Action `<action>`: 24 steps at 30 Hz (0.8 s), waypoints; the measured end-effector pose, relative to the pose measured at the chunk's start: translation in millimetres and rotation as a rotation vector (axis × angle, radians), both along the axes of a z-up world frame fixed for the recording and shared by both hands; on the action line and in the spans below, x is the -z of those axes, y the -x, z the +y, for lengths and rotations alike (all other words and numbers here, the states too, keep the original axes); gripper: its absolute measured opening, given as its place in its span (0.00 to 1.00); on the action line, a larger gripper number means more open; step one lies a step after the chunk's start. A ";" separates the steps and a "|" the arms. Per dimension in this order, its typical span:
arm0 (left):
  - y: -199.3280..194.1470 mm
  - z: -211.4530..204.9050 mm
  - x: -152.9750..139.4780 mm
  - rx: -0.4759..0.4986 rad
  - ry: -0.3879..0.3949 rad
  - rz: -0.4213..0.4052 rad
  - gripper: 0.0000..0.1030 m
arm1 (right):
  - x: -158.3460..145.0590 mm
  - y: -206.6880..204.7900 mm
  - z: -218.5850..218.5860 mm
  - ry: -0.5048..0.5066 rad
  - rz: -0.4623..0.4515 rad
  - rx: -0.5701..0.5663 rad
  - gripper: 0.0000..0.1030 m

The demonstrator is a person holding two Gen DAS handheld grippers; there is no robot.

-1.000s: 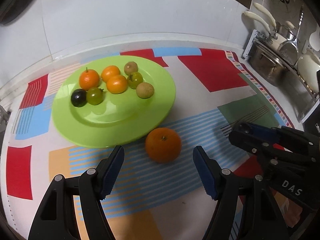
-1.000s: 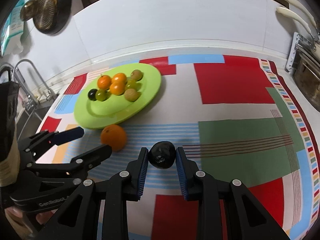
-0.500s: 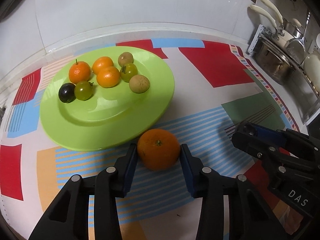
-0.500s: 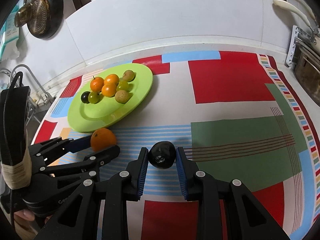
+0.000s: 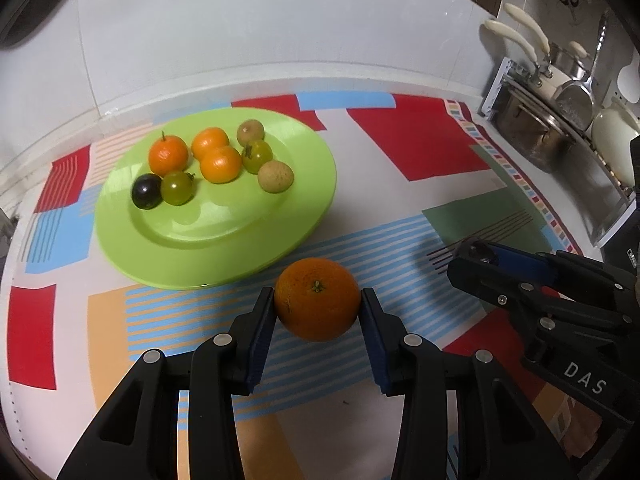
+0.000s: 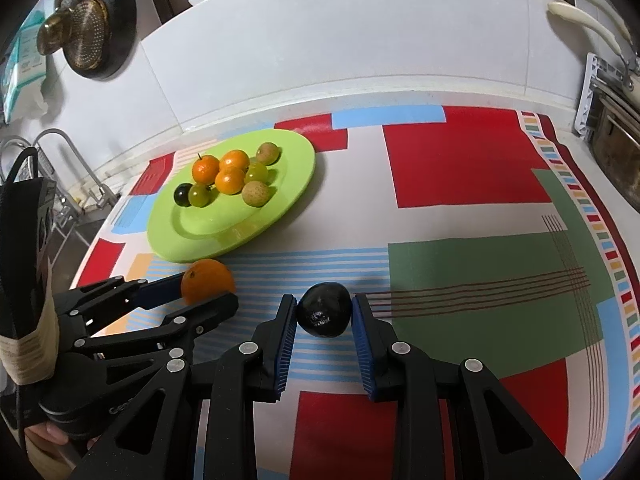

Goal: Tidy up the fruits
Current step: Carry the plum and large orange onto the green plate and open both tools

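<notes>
A large orange sits between the blue pads of my left gripper, which is shut on it just in front of the green plate. The plate holds several small fruits: orange, green, brown and one dark. In the right wrist view my right gripper is shut on a dark, almost black fruit over the striped part of the cloth. The same orange and left gripper show at the left of that view, near the plate. The right gripper enters the left wrist view from the right.
A patterned tablecloth with red, green and blue patches covers the counter. Pots and pans on a rack stand at the right. A faucet and sink lie at the left, and a strainer hangs on the white wall.
My left gripper moved forward around the large orange and closed its jaws on it. The right gripper kept its hold on the dark fruit and barely moved.
</notes>
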State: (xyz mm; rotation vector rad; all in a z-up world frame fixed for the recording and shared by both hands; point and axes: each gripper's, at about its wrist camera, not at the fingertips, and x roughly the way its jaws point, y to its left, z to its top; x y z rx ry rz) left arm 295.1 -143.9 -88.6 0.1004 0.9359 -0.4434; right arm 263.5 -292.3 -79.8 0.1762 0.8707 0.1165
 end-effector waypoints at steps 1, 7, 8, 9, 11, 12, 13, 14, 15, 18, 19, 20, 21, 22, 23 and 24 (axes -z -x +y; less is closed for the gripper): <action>1.3 1.4 -2.3 0.000 0.001 -0.005 0.40 | -2.2 1.2 1.2 0.000 -0.005 -0.002 0.28; 11.7 12.7 -20.4 -0.002 0.011 -0.051 0.40 | -15.4 7.3 10.4 -0.001 -0.034 -0.020 0.28; 13.2 14.8 -23.2 -0.004 0.012 -0.059 0.40 | -17.7 8.4 12.2 0.000 -0.039 -0.023 0.28; 14.5 17.2 -26.2 -0.006 0.013 -0.066 0.40 | -20.6 9.4 14.5 0.002 -0.046 -0.026 0.28; 17.8 22.7 -32.2 -0.009 0.015 -0.081 0.40 | -25.5 11.0 18.4 0.005 -0.057 -0.032 0.28; 18.8 24.5 -34.2 -0.011 0.017 -0.085 0.40 | -28.0 11.6 20.3 0.007 -0.063 -0.035 0.28; 19.3 26.2 -35.5 -0.012 0.019 -0.087 0.40 | -30.7 12.3 22.9 0.009 -0.069 -0.038 0.28; 20.4 29.2 -37.6 -0.015 0.023 -0.092 0.40 | -33.3 12.9 25.6 0.012 -0.075 -0.042 0.28; 21.2 32.5 -40.3 -0.018 0.028 -0.096 0.40 | -35.1 13.3 27.5 0.014 -0.078 -0.046 0.28; 23.1 39.6 -46.2 -0.027 0.032 -0.112 0.40 | -42.4 14.2 35.8 0.022 -0.096 -0.059 0.28; 23.8 41.7 -47.7 -0.029 0.033 -0.116 0.40 | -43.7 14.2 37.7 0.025 -0.100 -0.063 0.28; 24.3 43.9 -49.5 -0.031 0.034 -0.121 0.40 | -45.8 14.3 40.4 0.028 -0.106 -0.067 0.28; 24.3 46.8 -51.9 -0.036 0.036 -0.126 0.40 | -48.2 14.3 43.6 0.031 -0.112 -0.071 0.28; 24.4 49.0 -53.6 -0.039 0.038 -0.130 0.40 | -49.7 14.2 45.6 0.033 -0.115 -0.075 0.28; 24.7 51.3 -55.2 -0.043 0.039 -0.135 0.40 | -51.8 14.4 48.3 0.034 -0.120 -0.079 0.28; 24.9 54.5 -57.6 -0.047 0.040 -0.141 0.40 | -53.3 14.3 50.6 0.036 -0.124 -0.082 0.28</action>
